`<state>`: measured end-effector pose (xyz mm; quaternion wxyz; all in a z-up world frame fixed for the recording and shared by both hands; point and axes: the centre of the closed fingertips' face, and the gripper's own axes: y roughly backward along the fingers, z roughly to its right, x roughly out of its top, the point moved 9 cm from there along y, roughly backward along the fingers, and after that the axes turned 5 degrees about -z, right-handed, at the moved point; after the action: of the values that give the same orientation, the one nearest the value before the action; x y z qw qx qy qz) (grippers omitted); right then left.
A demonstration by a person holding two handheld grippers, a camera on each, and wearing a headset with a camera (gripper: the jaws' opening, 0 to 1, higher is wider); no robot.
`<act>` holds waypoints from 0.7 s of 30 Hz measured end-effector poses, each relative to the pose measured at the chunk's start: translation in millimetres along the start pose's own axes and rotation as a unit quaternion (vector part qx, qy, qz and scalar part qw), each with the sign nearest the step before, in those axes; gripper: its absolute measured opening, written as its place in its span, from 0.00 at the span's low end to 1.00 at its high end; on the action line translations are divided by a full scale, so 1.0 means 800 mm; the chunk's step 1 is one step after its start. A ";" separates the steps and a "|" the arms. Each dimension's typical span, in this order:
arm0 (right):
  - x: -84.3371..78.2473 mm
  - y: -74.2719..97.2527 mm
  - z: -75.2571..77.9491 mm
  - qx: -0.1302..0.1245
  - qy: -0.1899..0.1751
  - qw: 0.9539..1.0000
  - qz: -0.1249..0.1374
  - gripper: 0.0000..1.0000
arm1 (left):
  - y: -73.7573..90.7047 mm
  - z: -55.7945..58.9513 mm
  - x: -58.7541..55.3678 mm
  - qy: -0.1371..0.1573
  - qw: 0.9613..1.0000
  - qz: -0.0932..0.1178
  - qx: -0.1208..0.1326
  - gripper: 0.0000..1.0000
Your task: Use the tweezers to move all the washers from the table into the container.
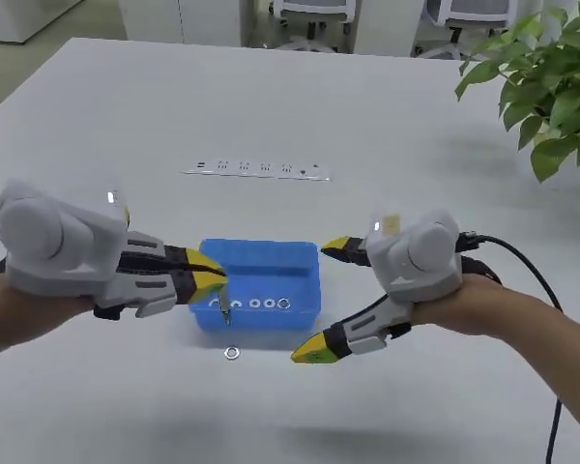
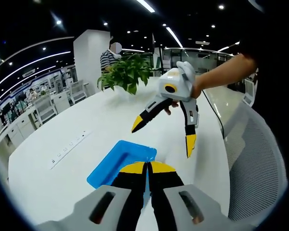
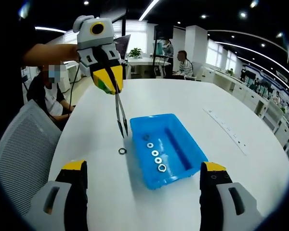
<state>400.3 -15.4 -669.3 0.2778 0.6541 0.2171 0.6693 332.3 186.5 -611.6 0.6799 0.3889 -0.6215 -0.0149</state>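
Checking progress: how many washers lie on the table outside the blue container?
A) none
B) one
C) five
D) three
B: a single washer lies on the table beside the blue container, near the tips of the tweezers.

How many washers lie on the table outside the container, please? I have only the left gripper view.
Observer: One washer lies on the table, just outside the blue container.
Operator: Does the container hold any?
Observer: Yes, a row of washers lies on its floor.
Operator: Where are the tweezers?
Observer: The tweezers are clamped in the left claw, pointing down, with their tips close to the loose washer. I cannot tell whether they touch the table.
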 end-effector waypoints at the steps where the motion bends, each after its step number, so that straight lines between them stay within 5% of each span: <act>1: -0.002 0.000 0.000 -0.001 -0.002 1.000 -0.002 1.00 | -0.001 0.001 -0.001 0.000 1.000 0.000 -0.001 0.06; 21: -0.013 -0.002 -0.015 0.007 -0.010 1.000 -0.007 1.00 | -0.023 0.014 -0.023 0.009 1.000 -0.016 -0.025 0.06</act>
<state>388.6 -20.4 -678.8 0.2801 0.6608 0.2231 0.6596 327.3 177.5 -637.9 0.6944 0.3819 -0.6086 -0.0383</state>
